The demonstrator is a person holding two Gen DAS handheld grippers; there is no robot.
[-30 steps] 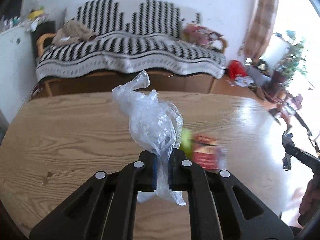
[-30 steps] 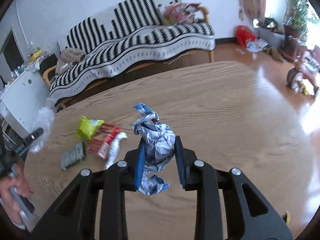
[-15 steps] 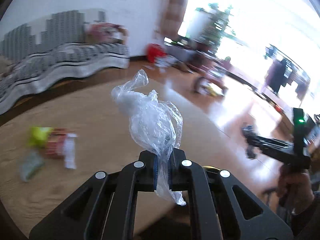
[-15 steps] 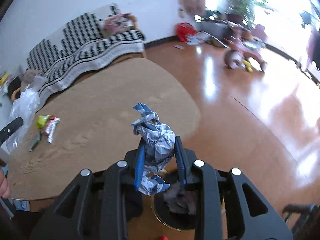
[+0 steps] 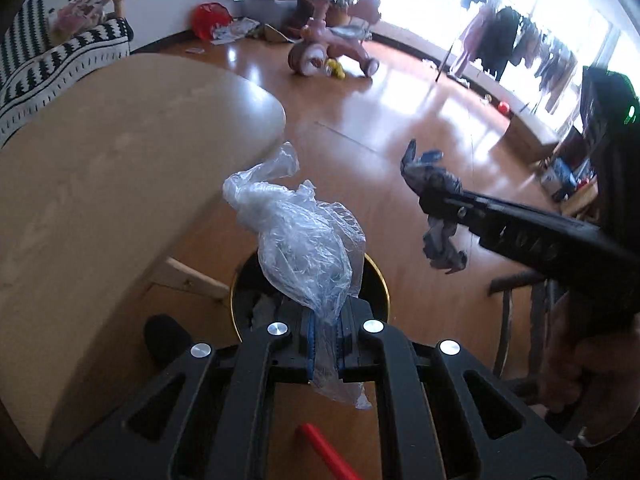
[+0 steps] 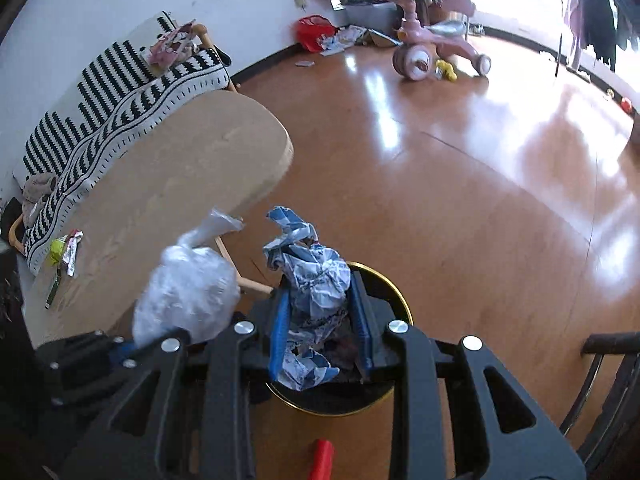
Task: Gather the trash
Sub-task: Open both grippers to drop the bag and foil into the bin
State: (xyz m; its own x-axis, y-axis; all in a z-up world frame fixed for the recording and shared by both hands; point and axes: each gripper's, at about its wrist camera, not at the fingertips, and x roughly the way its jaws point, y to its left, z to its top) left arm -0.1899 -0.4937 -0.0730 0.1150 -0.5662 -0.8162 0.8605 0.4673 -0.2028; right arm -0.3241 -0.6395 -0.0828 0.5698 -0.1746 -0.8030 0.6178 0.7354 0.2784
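Observation:
My left gripper (image 5: 324, 314) is shut on a crumpled clear plastic bag (image 5: 304, 240), which hangs over a black bin with a gold rim (image 5: 382, 280) on the floor. My right gripper (image 6: 320, 304) is shut on a crumpled blue-and-white paper wad (image 6: 316, 276), directly above the same bin (image 6: 402, 300), which holds dark trash. In the left wrist view the right gripper (image 5: 438, 202) comes in from the right with its paper wad (image 5: 440, 240). In the right wrist view the plastic bag (image 6: 188, 296) sits at the lower left.
A round wooden table (image 6: 180, 184) stands to the left of the bin, with several wrappers (image 6: 66, 250) at its far side. A red object (image 6: 322, 458) lies on the floor near the bin. A dark chair (image 6: 608, 380) is at the right; a pink tricycle (image 6: 432, 48) stands far off.
Both grippers have swung off the table to the right and dropped over the floor bin. Each still holds its piece of trash; the two grippers are now closer together.

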